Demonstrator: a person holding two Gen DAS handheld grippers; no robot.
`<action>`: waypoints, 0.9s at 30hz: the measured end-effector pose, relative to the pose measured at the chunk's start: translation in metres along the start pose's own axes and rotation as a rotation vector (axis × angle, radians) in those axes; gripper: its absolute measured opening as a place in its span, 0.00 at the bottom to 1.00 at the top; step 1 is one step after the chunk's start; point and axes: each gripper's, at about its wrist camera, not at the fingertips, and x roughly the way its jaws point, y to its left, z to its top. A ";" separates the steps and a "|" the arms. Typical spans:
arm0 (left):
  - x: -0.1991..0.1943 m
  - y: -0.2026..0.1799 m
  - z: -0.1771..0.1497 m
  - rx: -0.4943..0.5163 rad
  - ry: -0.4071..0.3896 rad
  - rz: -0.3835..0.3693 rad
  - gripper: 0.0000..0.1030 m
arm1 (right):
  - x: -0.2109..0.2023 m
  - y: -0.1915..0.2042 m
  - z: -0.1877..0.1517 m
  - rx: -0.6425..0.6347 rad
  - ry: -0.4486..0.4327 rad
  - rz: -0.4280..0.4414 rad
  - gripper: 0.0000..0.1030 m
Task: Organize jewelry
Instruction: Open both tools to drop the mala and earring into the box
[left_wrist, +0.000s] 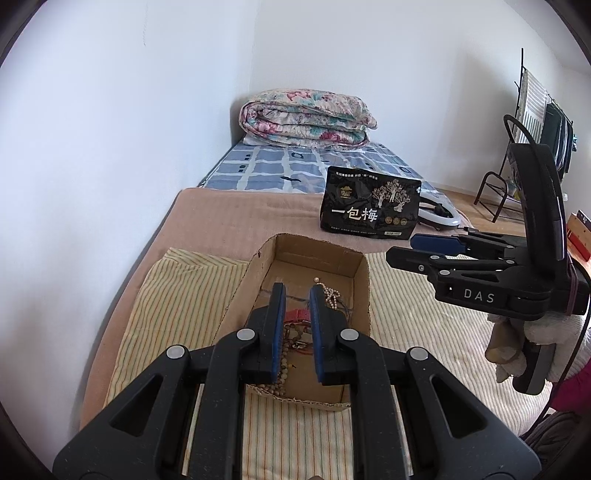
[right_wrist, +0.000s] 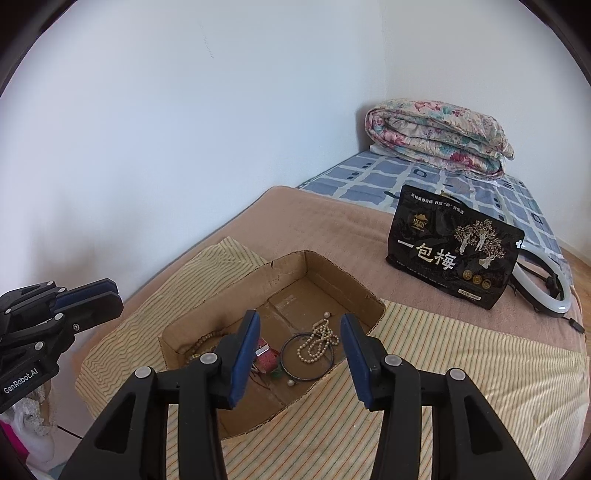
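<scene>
An open cardboard box (left_wrist: 360, 275) (right_wrist: 280, 271) sits on a striped cloth on the bed. In it lie a pearl necklace (right_wrist: 317, 341) (left_wrist: 331, 295), a dark bangle (right_wrist: 306, 376), a red piece (right_wrist: 266, 359) (left_wrist: 297, 315) and a wooden bead string (right_wrist: 201, 341) (left_wrist: 282, 360). My left gripper (left_wrist: 297, 291) hovers over the box, jaws narrowly apart, nothing between them. My right gripper (right_wrist: 299, 321) is open and empty above the box's near edge; it shows at the right in the left wrist view (left_wrist: 406, 247).
A black snack bag (left_wrist: 371, 206) (right_wrist: 454, 251) stands behind the box. A white ring light (right_wrist: 546, 291) lies beside it. A folded floral quilt (left_wrist: 306, 118) (right_wrist: 439, 136) lies at the bed's far end. The wall runs along the left. A clothes rack (left_wrist: 532, 122) stands at the right.
</scene>
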 end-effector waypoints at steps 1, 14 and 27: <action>-0.004 -0.001 0.000 0.001 -0.004 0.002 0.11 | -0.006 0.001 0.000 -0.003 -0.010 -0.005 0.47; -0.057 -0.035 -0.010 0.070 -0.065 0.059 0.74 | -0.074 0.009 -0.015 -0.030 -0.137 -0.098 0.85; -0.093 -0.051 -0.018 0.071 -0.124 0.106 0.96 | -0.097 -0.001 -0.031 -0.016 -0.175 -0.145 1.00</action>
